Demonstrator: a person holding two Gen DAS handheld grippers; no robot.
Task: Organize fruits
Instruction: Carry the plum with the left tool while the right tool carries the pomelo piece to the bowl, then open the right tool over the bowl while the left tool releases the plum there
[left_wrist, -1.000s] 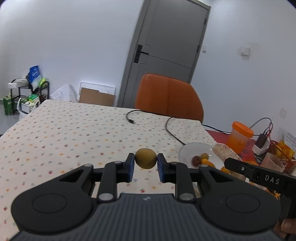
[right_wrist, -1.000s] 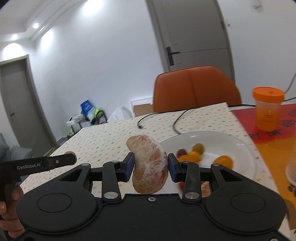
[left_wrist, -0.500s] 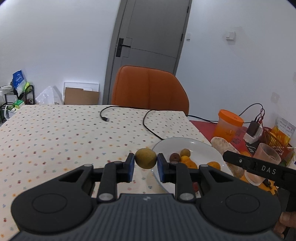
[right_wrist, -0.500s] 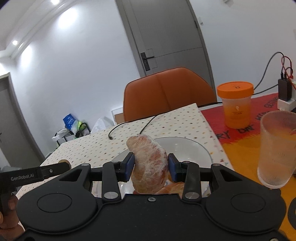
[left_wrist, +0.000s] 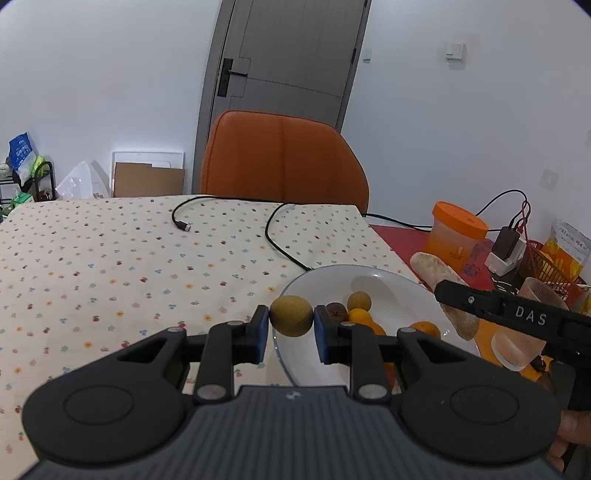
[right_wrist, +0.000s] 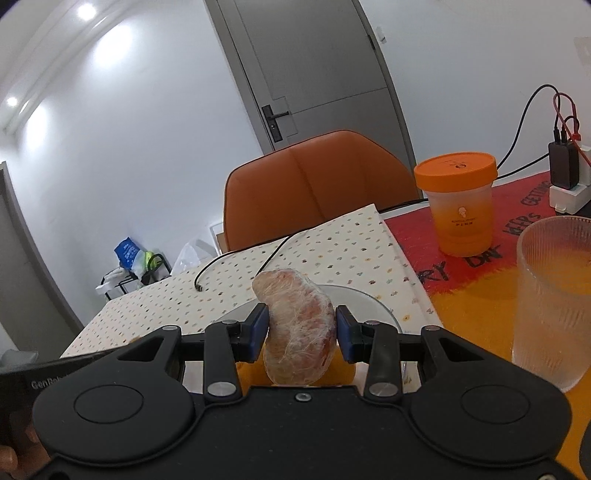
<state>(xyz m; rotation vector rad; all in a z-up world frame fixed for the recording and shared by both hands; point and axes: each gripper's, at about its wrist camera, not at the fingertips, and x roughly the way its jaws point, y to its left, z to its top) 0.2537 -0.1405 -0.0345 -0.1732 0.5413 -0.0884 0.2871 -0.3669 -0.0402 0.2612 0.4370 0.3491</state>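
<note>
Left claw (left_wrist: 291, 320) grips a small yellow-green fruit (left_wrist: 290, 316), right claw (right_wrist: 300, 326) clamps a peeled citrus segment (right_wrist: 299, 325); lower both gently over the plate (left_wrist: 391, 282) before releasing.

The left gripper (left_wrist: 291, 320) is pointing forward and somewhat downward, its blue pads (left_wrist: 261, 328) pressing on either side of a small round yellow-green fruit (left_wrist: 290, 320). The right gripper (right_wrist: 300, 328) is angling gently downward too, its jaws standing wider and clamping a peeled pomelo segment (right_wrist: 299, 325) that is sticking up above the fingertips. Fingers of a hand (left_wrist: 570, 435) are showing at the right gripper's handle, low to the right of the left tool.
</note>
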